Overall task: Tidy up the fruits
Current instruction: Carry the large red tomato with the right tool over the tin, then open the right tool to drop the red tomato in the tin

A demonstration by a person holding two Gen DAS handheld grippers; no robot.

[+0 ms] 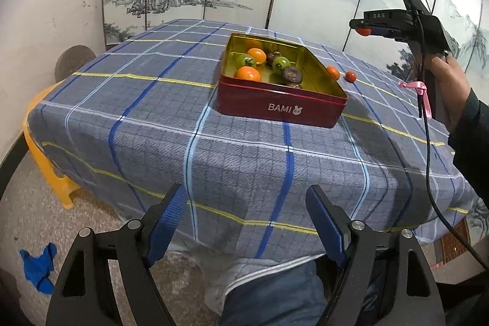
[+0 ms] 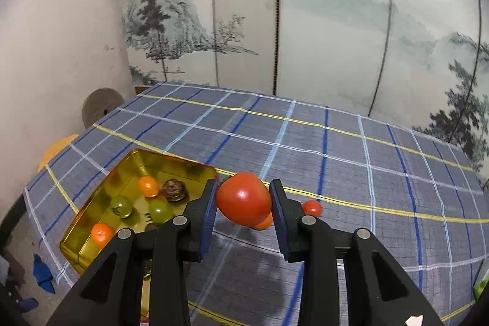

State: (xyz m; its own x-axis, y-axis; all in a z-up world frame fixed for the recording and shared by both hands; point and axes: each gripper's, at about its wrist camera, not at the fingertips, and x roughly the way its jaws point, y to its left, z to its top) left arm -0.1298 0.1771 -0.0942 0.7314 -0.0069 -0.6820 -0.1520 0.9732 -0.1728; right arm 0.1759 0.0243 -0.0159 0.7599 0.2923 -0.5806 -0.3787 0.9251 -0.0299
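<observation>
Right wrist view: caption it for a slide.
Right tool grips a red fruit above the checked tablecloth, beside the fruit tin.

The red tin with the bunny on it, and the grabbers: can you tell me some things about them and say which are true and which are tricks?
1. The right gripper pinches a red fruit. True.
2. The red tin is empty. False: it holds orange, green and dark fruits.
3. The left gripper holds a green fruit. False: it is open, with nothing in it.
4. Two small fruits lie on the tablecloth beside the tin. True.
</observation>
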